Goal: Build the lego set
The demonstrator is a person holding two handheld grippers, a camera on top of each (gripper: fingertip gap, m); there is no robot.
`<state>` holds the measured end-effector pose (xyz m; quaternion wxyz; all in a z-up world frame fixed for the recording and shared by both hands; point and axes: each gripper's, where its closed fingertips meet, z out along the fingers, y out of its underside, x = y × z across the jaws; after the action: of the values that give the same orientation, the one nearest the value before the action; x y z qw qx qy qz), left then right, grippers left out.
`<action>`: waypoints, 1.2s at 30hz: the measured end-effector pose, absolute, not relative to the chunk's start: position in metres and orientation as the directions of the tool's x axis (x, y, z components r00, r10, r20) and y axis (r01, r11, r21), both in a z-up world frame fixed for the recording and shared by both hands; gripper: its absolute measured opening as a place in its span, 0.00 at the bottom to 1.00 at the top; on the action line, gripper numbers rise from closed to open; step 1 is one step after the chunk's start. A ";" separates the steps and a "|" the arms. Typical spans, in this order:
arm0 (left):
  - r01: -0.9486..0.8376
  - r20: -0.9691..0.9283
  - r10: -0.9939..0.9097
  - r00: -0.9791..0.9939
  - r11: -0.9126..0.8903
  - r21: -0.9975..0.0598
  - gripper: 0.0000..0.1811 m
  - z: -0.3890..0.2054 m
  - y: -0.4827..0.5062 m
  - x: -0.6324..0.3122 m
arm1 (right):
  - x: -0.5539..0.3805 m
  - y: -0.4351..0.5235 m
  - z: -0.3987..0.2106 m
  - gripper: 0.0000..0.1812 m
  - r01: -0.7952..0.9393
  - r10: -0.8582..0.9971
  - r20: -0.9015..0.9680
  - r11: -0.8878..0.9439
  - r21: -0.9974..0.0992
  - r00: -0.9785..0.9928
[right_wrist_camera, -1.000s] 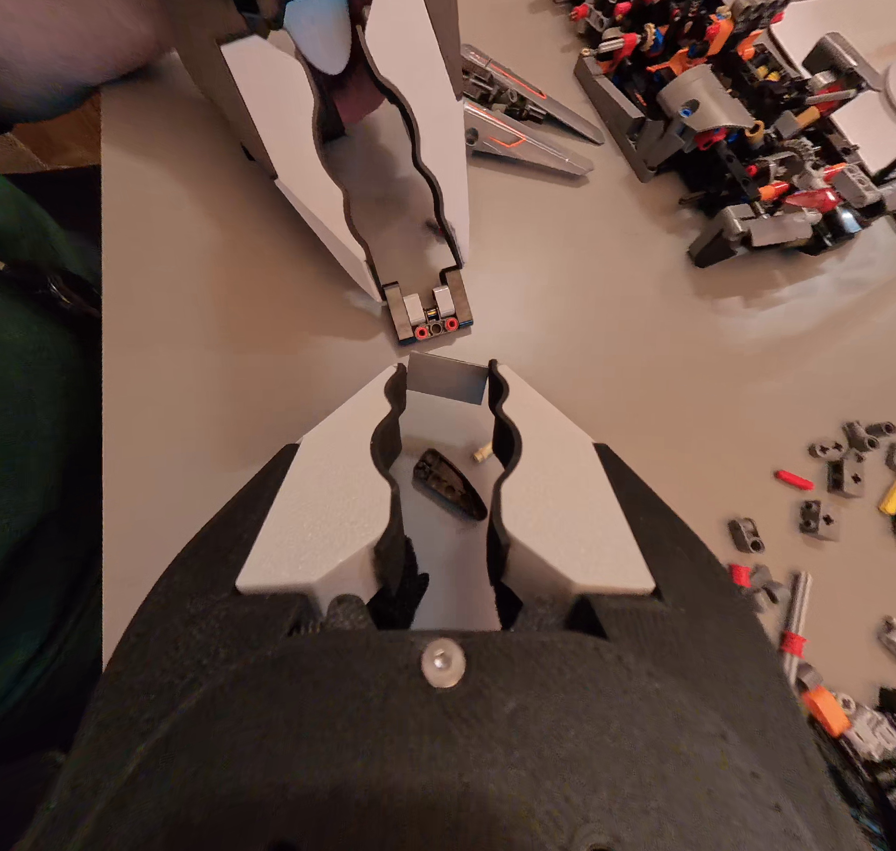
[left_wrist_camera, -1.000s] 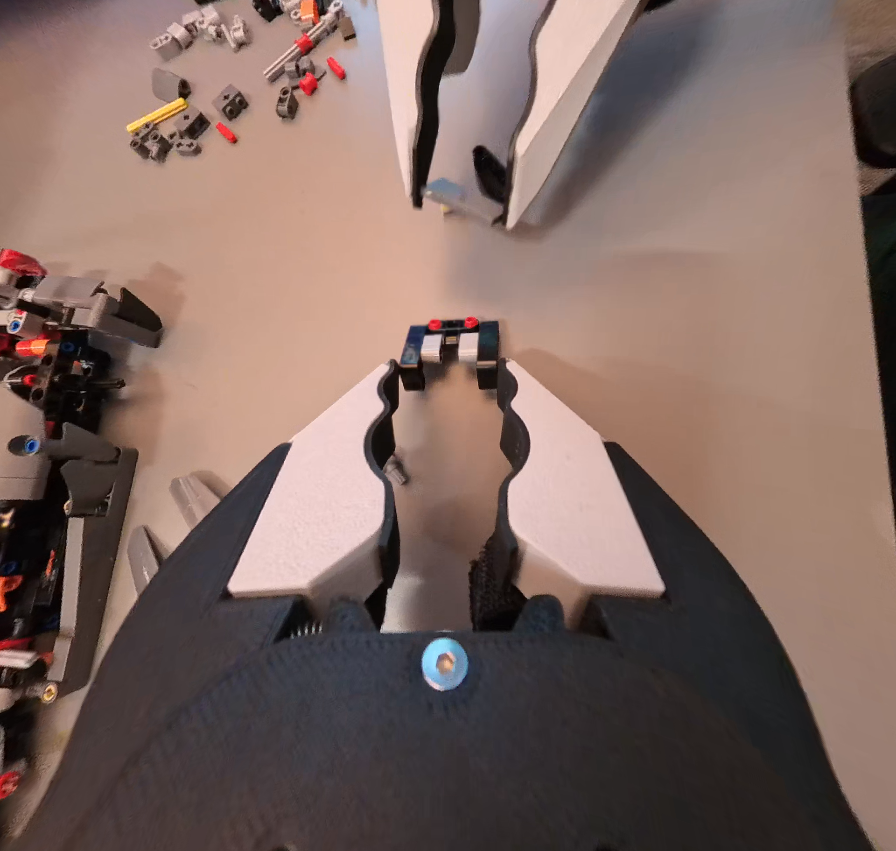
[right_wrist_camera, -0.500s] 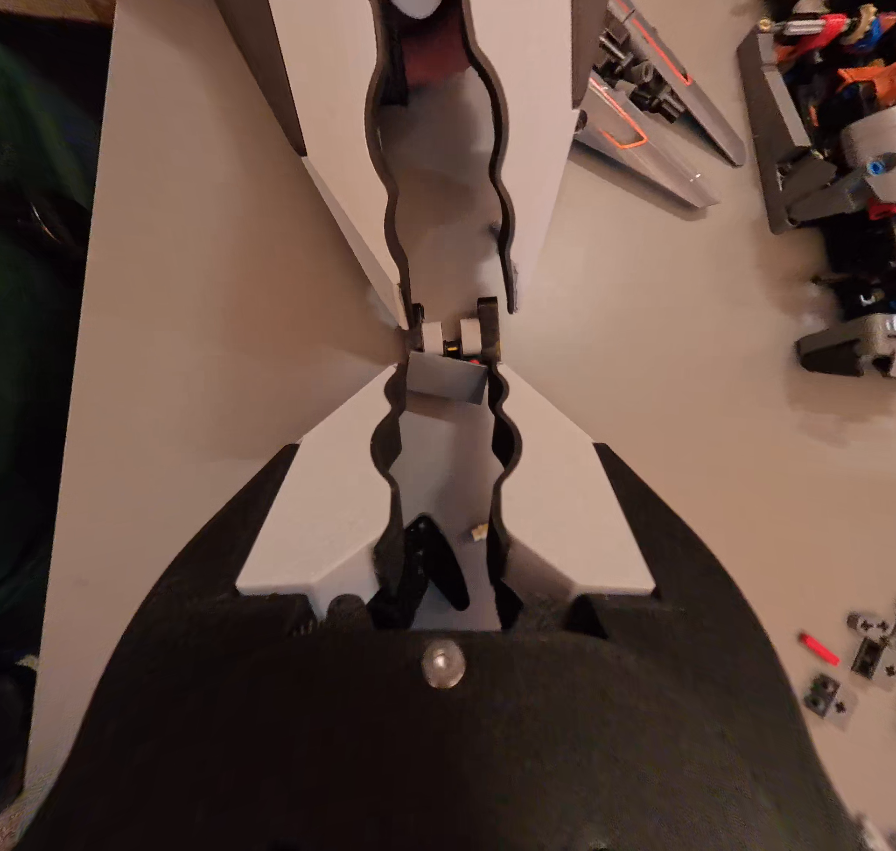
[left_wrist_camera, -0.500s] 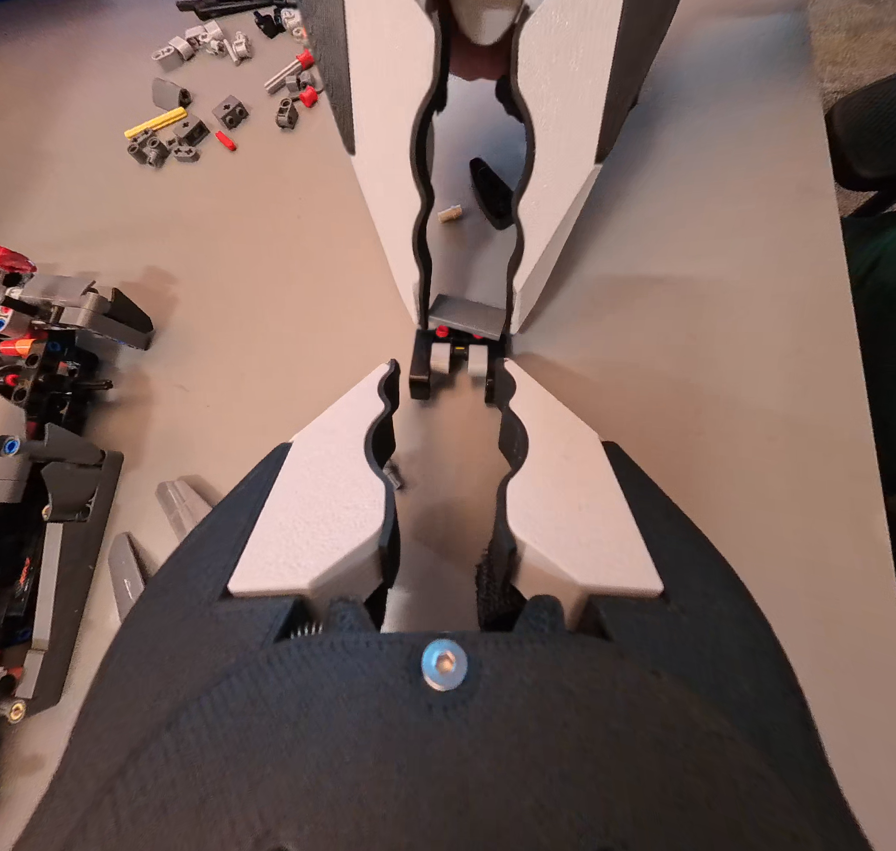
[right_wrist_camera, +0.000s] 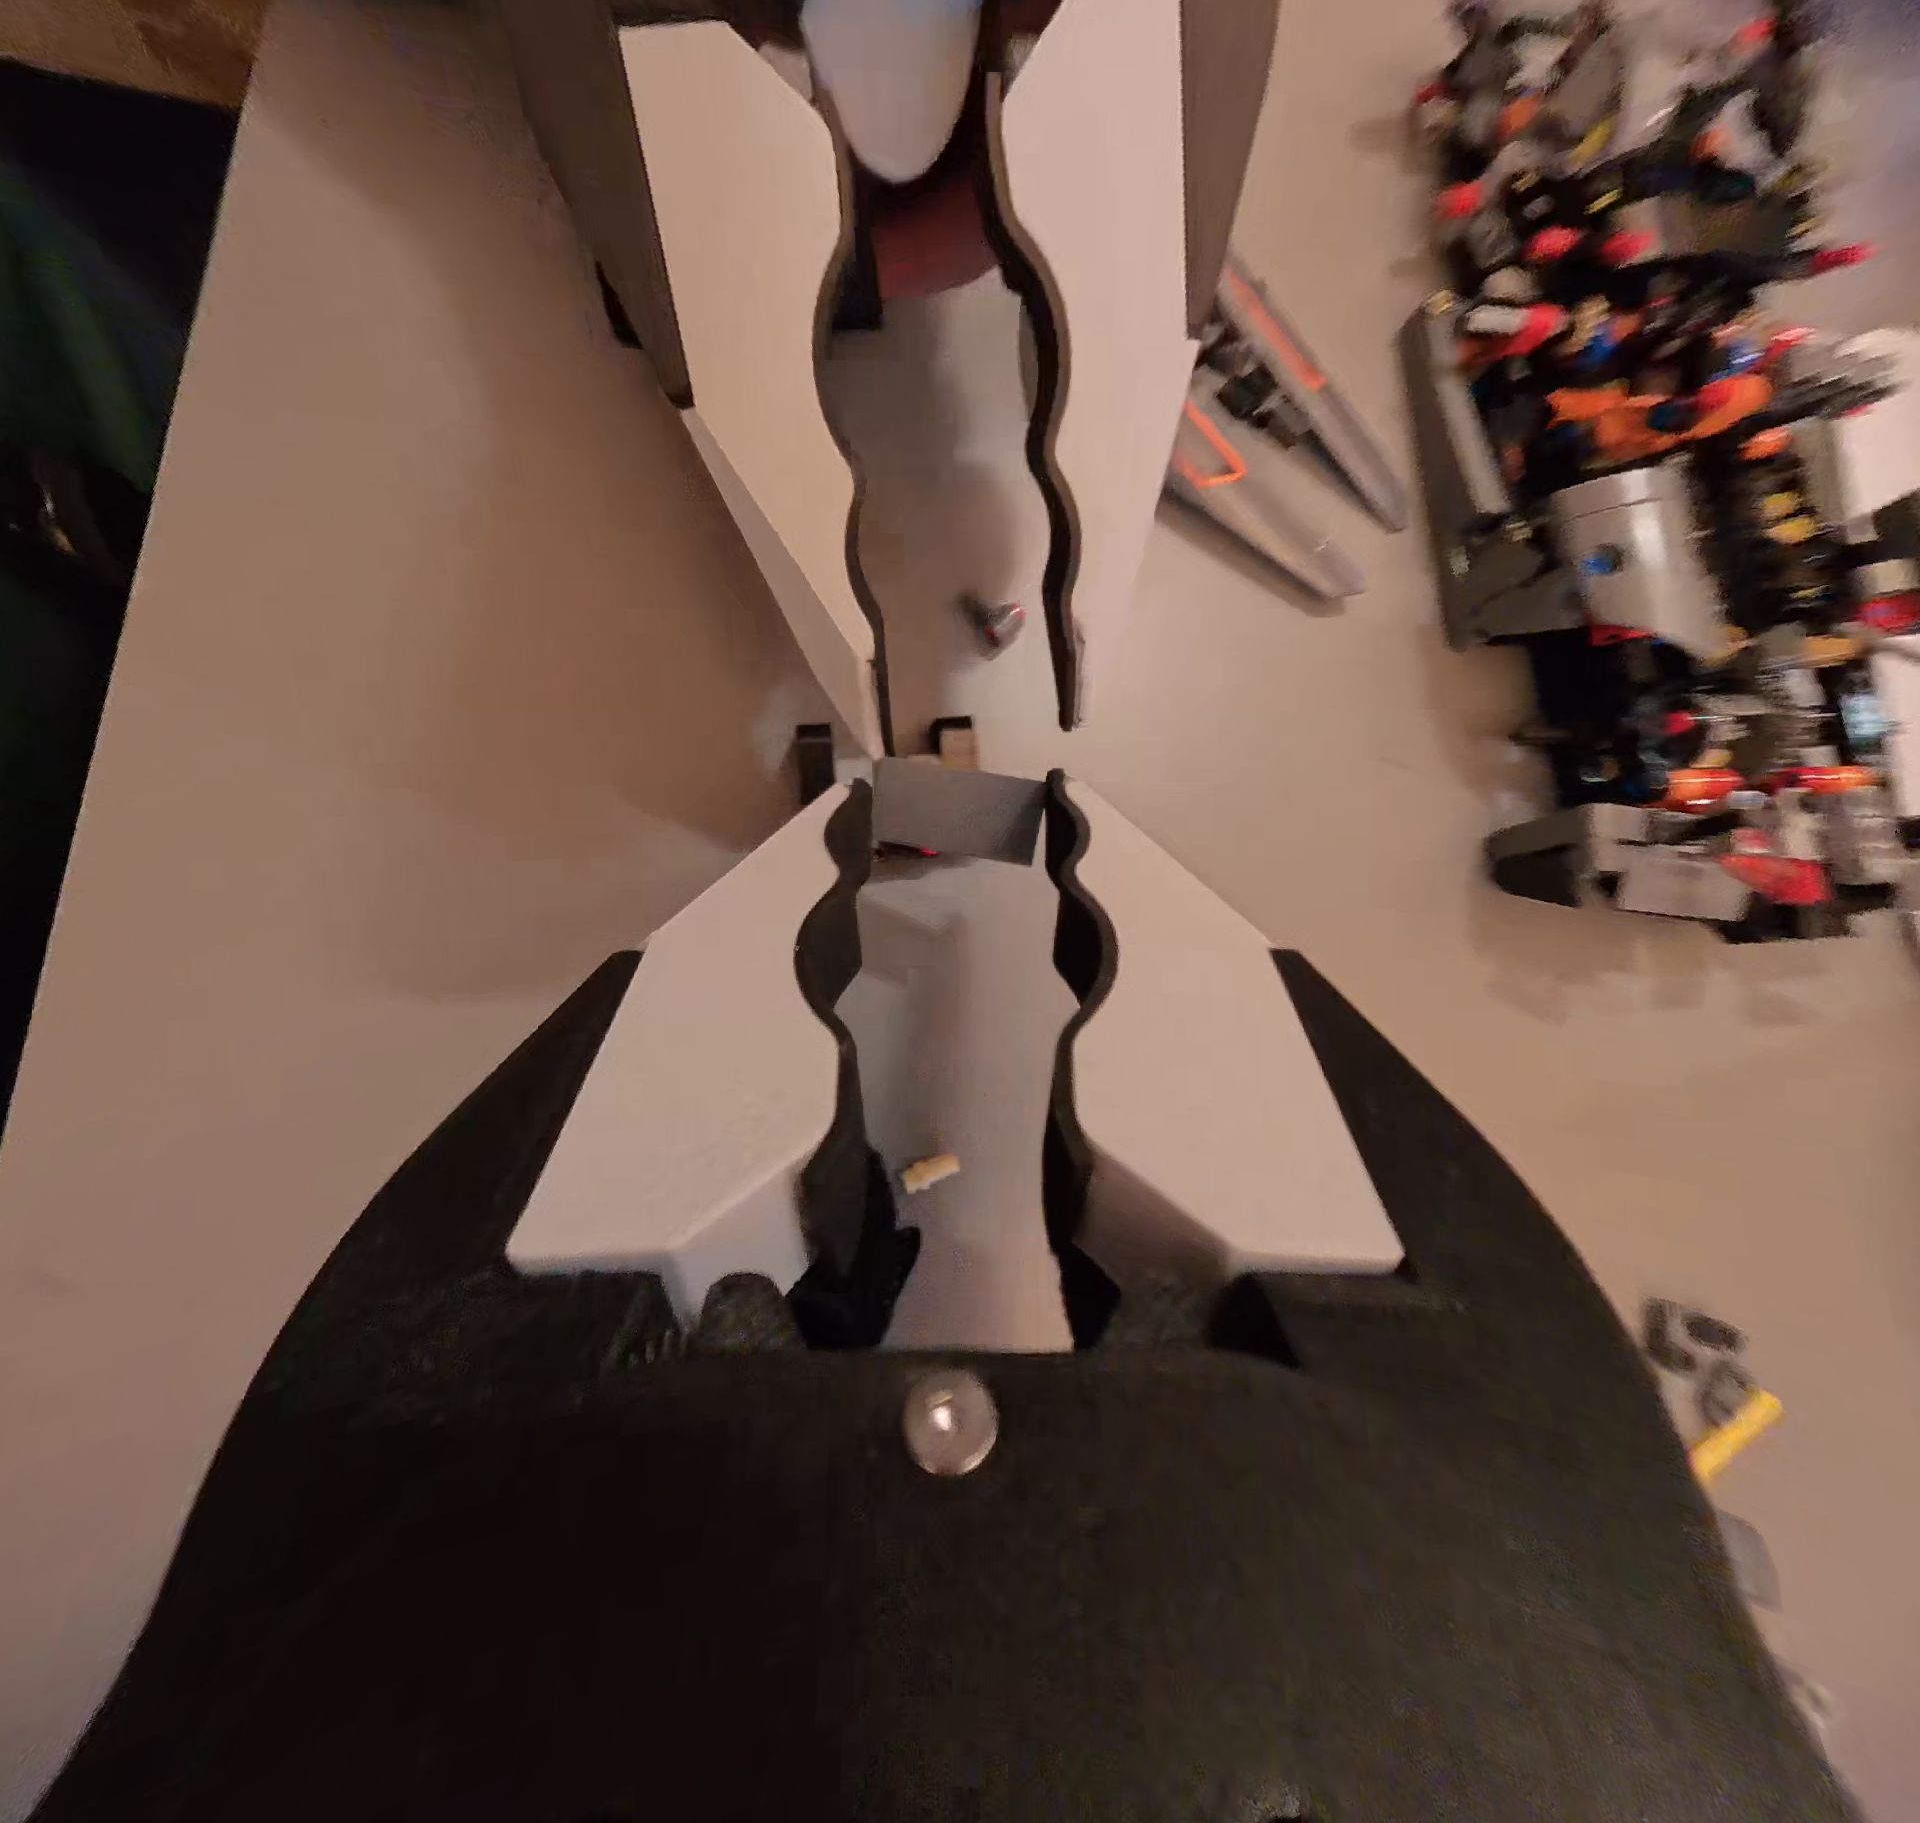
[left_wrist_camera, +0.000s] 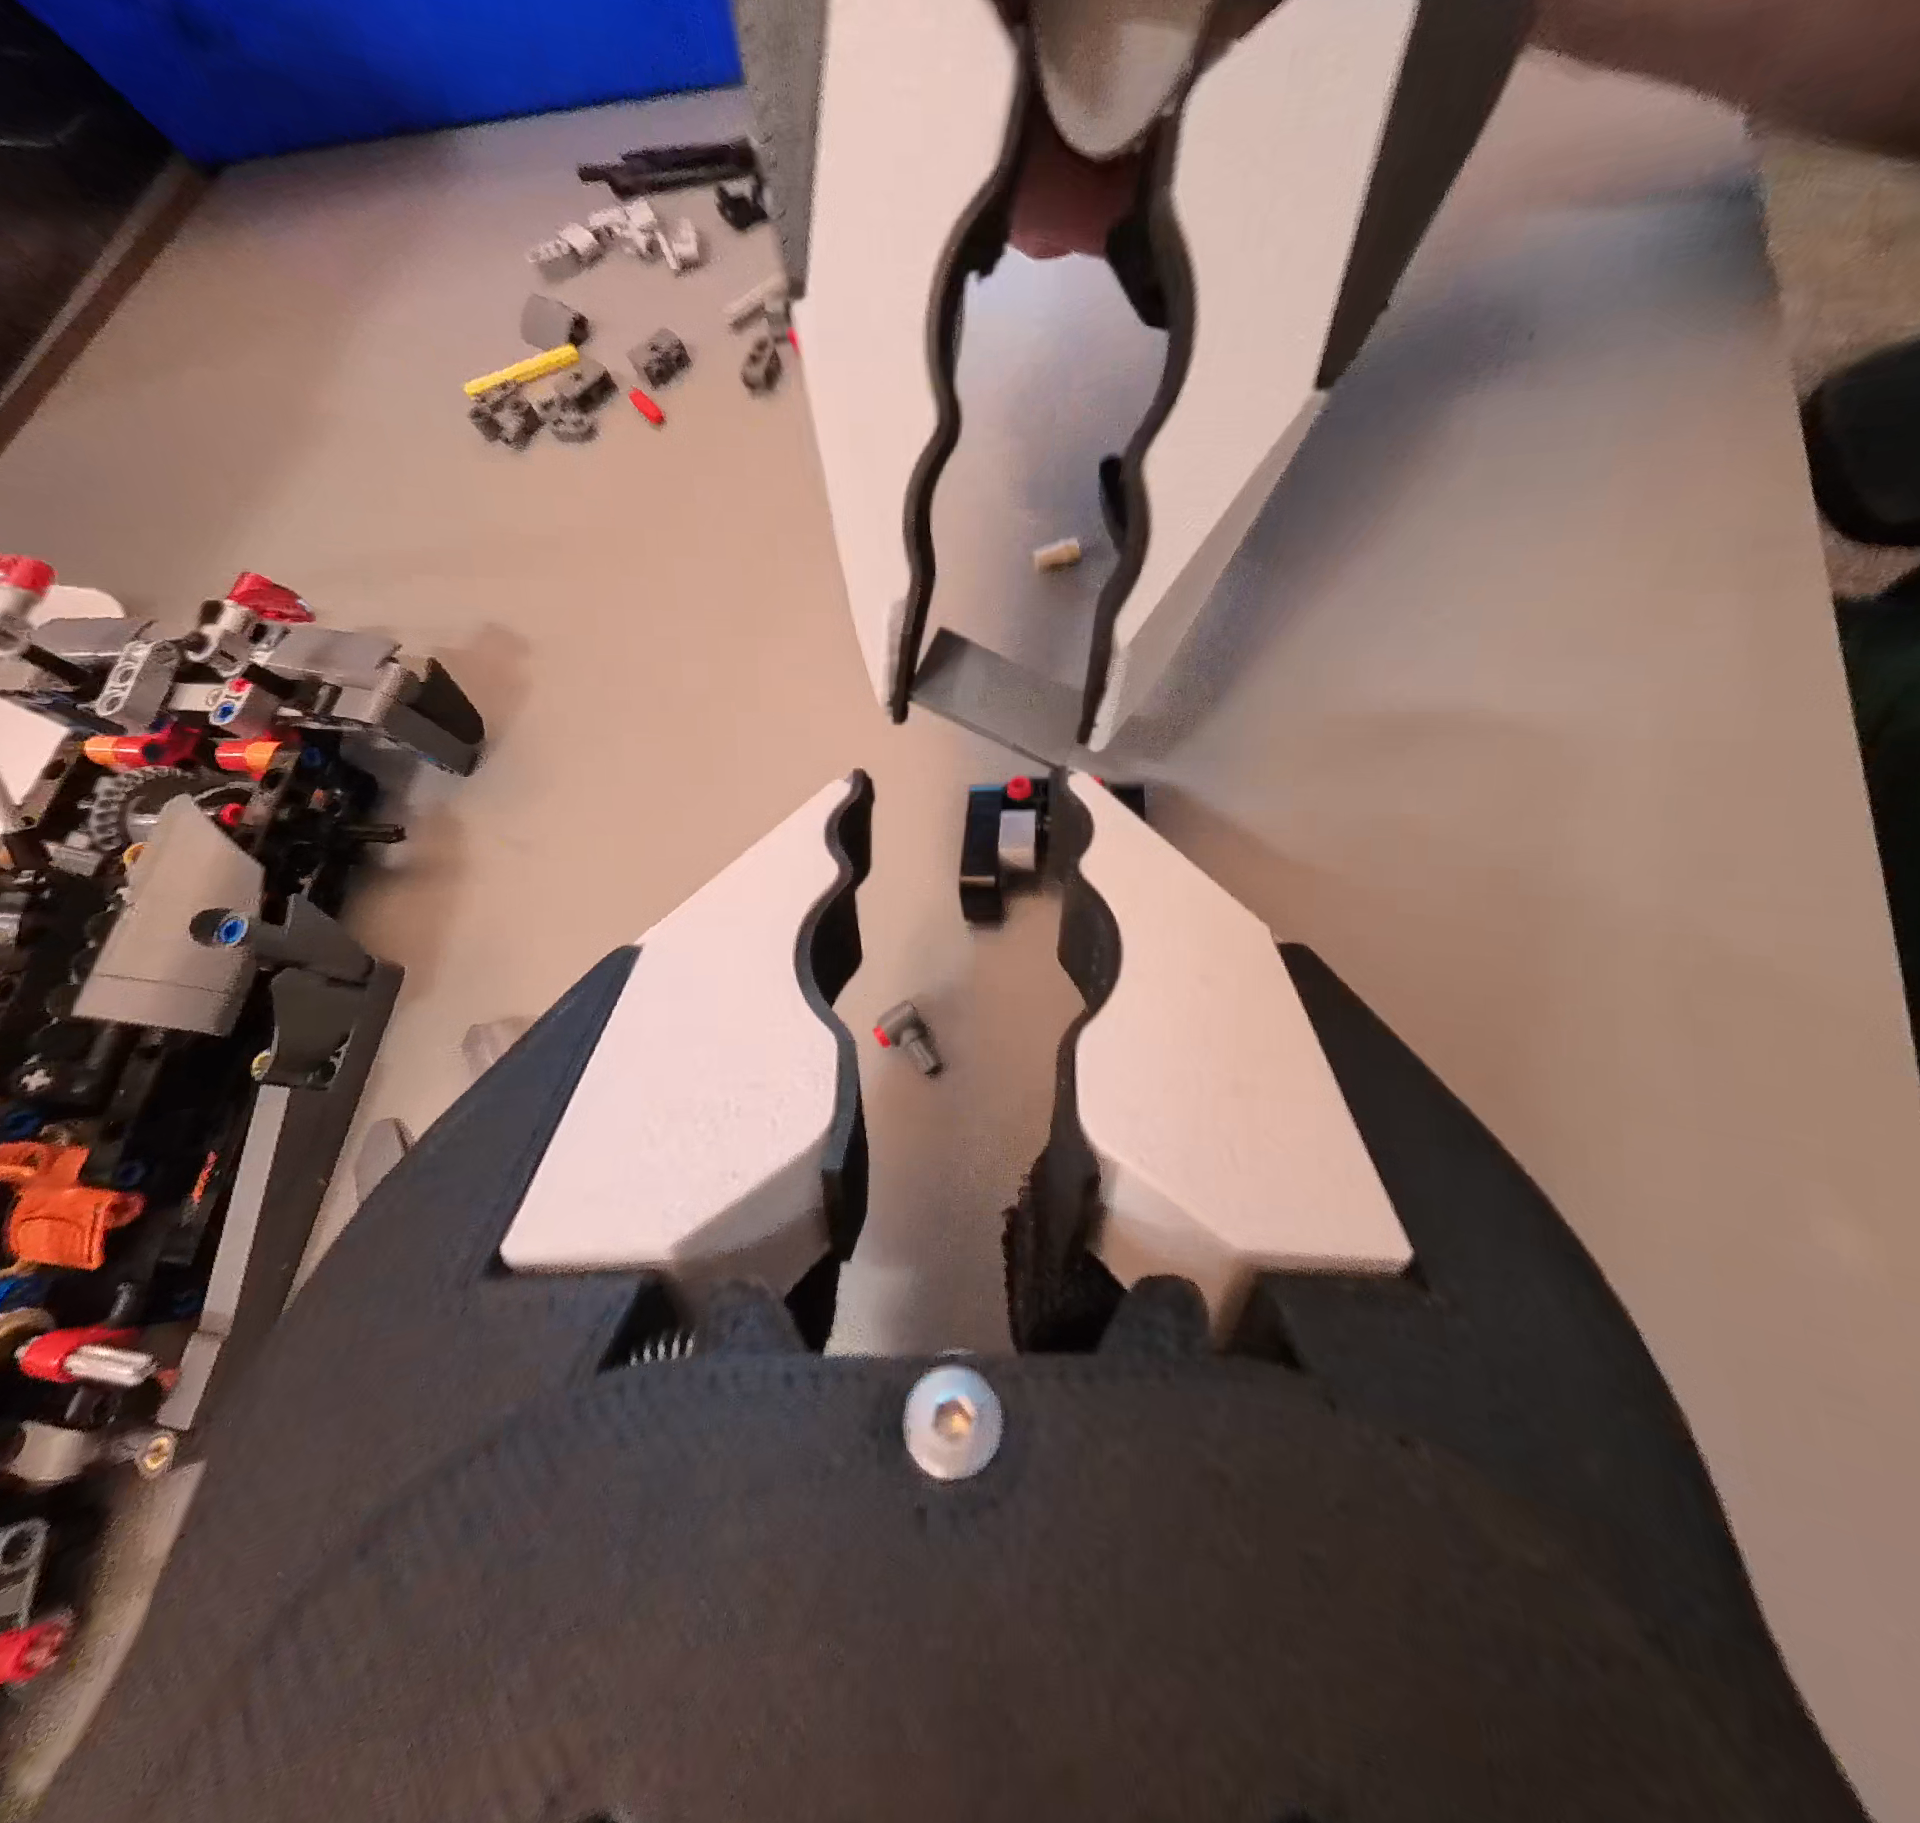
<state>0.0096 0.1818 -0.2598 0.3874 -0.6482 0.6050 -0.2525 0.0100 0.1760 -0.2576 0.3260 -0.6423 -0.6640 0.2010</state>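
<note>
A small black sub-assembly (left_wrist_camera: 987,854) with red pins and light grey blocks lies on the table, below my left gripper's right finger and partly hidden by it. It also shows in the right wrist view (right_wrist_camera: 816,771). My left gripper (left_wrist_camera: 964,786) is open and holds nothing; its tips hover above the assembly and a little to one side. My right gripper (right_wrist_camera: 951,786) is shut on a flat dark grey panel (right_wrist_camera: 956,823) held across its tips. It faces the left gripper tip to tip (left_wrist_camera: 992,719), with the panel (left_wrist_camera: 997,693) just above the assembly.
The partly built lego car (left_wrist_camera: 156,942) stands left of my left gripper. Loose parts (left_wrist_camera: 582,360) lie at the back left. A grey pin (left_wrist_camera: 909,1035) and a tan pin (left_wrist_camera: 1058,555) lie under the grippers. Two grey wedge panels (right_wrist_camera: 1278,464) lie near the car. Both grippers' tips are close together, under 4 cm apart. The left tips stand about 5 cm off the grey pin (left_wrist_camera: 909,1035). The right camera catches it too, in the right wrist view (right_wrist_camera: 994,612).
My left gripper has let go of the black sub-assembly and moved up and to the left of it. The right gripper has come in tip to tip with the grey panel.
</note>
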 end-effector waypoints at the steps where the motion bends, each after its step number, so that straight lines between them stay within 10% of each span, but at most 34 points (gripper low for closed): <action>1: -0.568 -0.117 -0.983 0.145 0.014 -0.823 0.19 -0.256 0.182 0.010 | 0.010 0.176 -0.252 0.17 0.713 0.980 0.195 0.106 -0.694 0.044; 10: -0.417 0.107 -0.975 0.194 -0.180 -0.891 0.05 -0.235 0.186 0.012 | 0.004 0.181 -0.227 0.17 0.732 0.893 0.441 0.241 -0.637 0.091; 36: -0.119 0.390 -0.913 0.117 -0.403 -0.907 0.07 -0.197 0.194 0.005 | -0.007 0.190 -0.206 0.17 0.750 0.770 0.632 0.368 -0.549 0.084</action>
<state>0.0051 0.1940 -0.1969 0.3736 -0.6471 0.3986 -0.5317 -0.0072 0.1898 -0.2062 0.4757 -0.5619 -0.6767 0.0104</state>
